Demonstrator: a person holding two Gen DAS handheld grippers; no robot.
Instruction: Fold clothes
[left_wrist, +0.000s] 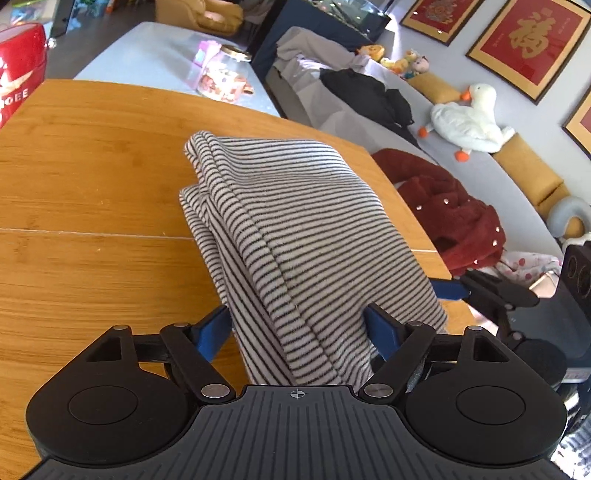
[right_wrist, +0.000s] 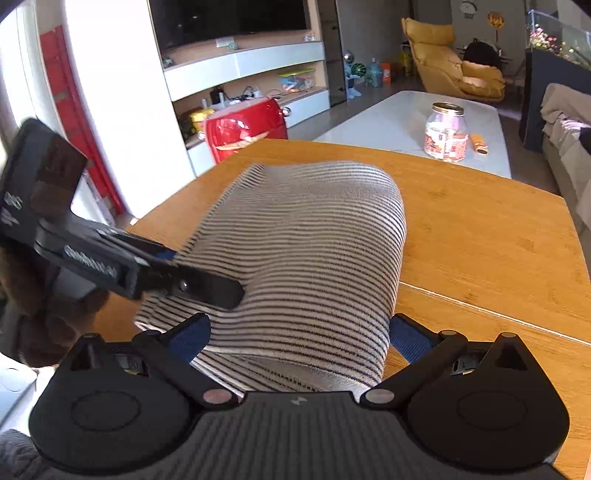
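Note:
A black-and-white striped garment (left_wrist: 295, 236) lies folded in several layers on the wooden table (left_wrist: 85, 184). My left gripper (left_wrist: 299, 328) is open, its blue fingers (left_wrist: 212, 332) on either side of the garment's near end. In the right wrist view the same garment (right_wrist: 306, 251) fills the middle. My right gripper (right_wrist: 299, 339) is open too, its blue fingers (right_wrist: 406, 336) astride the near fold. The left gripper's body (right_wrist: 110, 258) reaches in from the left and touches the cloth. The right gripper's finger (left_wrist: 450, 290) shows at the garment's right edge.
The table's edge (left_wrist: 402, 192) runs close to the garment's right side. Beyond it a grey sofa (left_wrist: 480, 173) holds a red fluffy coat (left_wrist: 454, 214), dark clothes (left_wrist: 369, 92) and a plush goose (left_wrist: 469, 118). A glass jar (right_wrist: 445, 133) stands on a white coffee table. A red appliance (right_wrist: 243, 125) sits behind.

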